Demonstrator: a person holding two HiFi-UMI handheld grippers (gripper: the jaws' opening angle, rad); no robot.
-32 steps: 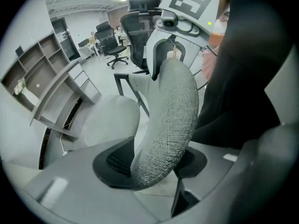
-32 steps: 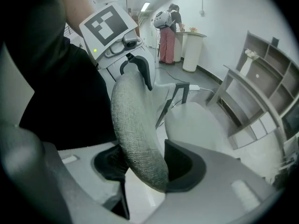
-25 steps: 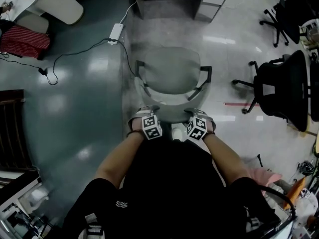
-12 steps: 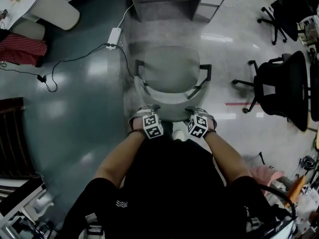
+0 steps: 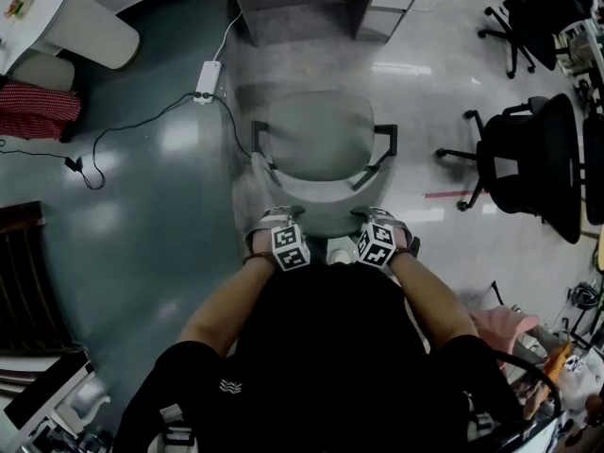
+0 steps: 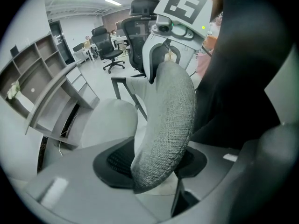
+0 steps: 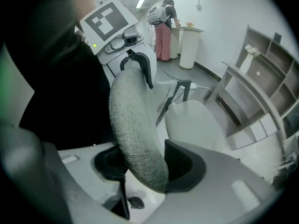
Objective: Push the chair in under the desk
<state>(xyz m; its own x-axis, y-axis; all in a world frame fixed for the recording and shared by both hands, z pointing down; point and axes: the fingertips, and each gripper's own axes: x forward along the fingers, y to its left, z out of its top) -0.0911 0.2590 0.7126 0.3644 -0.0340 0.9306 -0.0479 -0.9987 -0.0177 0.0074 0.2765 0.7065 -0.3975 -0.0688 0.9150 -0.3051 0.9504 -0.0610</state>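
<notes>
Left claw (image 6: 154,164) and right claw (image 7: 148,167), both mine, grip the top edge of the grey chair (image 5: 319,144) by its backrest (image 5: 326,217). One sits either side of its middle, and each pair of jaws is held fairly wide by the thick woven rim pinched between the pads. I stand directly behind the chair, arms reaching down to it. Ahead of the chair is the desk (image 5: 311,8); the seat stops just short of the desk's front edge and is not under it. Left of the chair, a white power strip (image 5: 205,69) lies on the floor with its cable trailing away. Well apart to the chair's right stands a black office chair (image 5: 528,163), with a red tape mark (image 5: 442,194) on the floor between the two.
</notes>
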